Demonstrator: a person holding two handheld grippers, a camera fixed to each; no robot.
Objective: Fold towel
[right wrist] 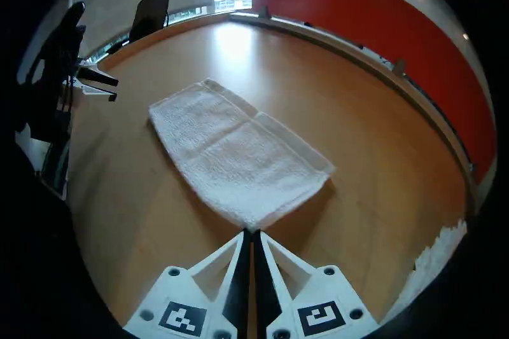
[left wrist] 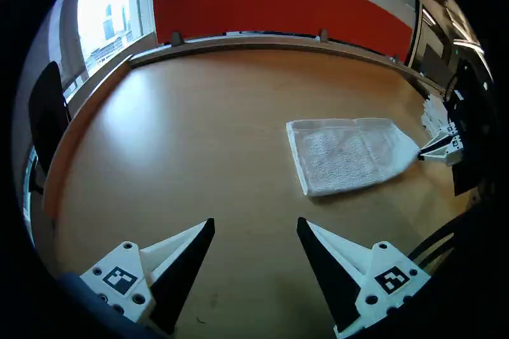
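Observation:
A white towel (left wrist: 347, 154) lies folded on the wooden table (left wrist: 191, 135), right of centre in the left gripper view. My left gripper (left wrist: 254, 221) hovers open above bare wood, well short of the towel, with nothing between its fingers. The right gripper (left wrist: 438, 148) shows at the towel's far right corner, which is drawn to a point. In the right gripper view the towel (right wrist: 238, 148) spreads out just ahead, and my right gripper (right wrist: 252, 232) is shut on its near corner. Beyond the towel, at the left, the left gripper (right wrist: 95, 81) stands open.
A red divider panel (left wrist: 280, 5) runs along the table's far edge. Black chairs (right wrist: 149, 14) stand by the window side. A pile of white cloths (right wrist: 439, 253) lies near the right gripper. Bare wood stretches left of the towel.

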